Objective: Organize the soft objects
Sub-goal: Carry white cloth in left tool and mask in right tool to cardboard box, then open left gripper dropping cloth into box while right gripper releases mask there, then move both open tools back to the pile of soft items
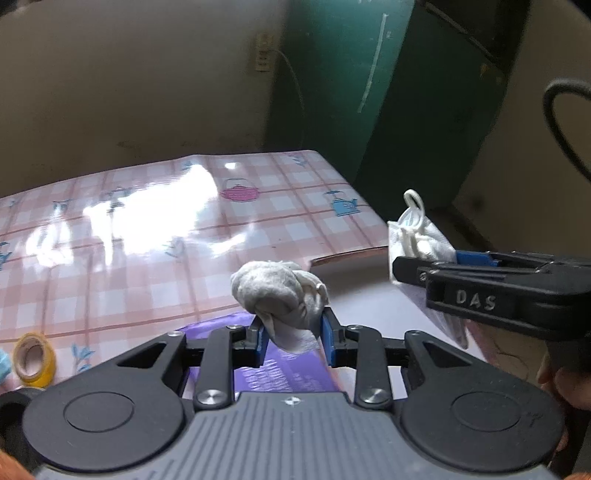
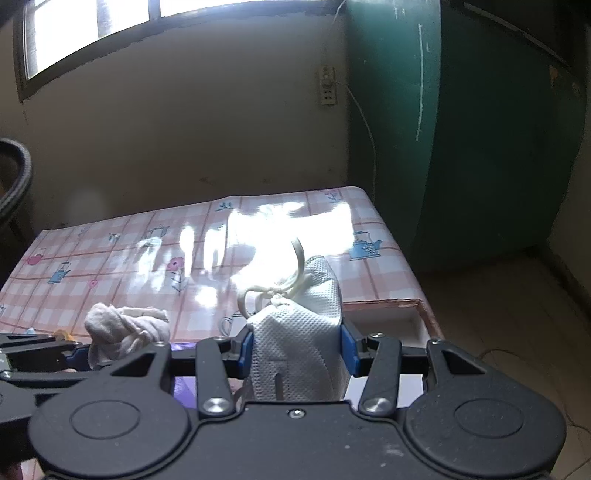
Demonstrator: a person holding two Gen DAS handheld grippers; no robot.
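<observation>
- Daylight came thru window (image 2: 92,33), top left in right view.
- Strong glare washed out tablecloth (image 1: 122,221) centre, both views.
- Walls dim; fisheye bent edges; slight blur throughout.

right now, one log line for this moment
left gripper: shut on grey cloth | right gripper: shut on white mask | both above table

Both wrist views low, forward-facing, sharing checked table (image 1: 110,236)
</observation>
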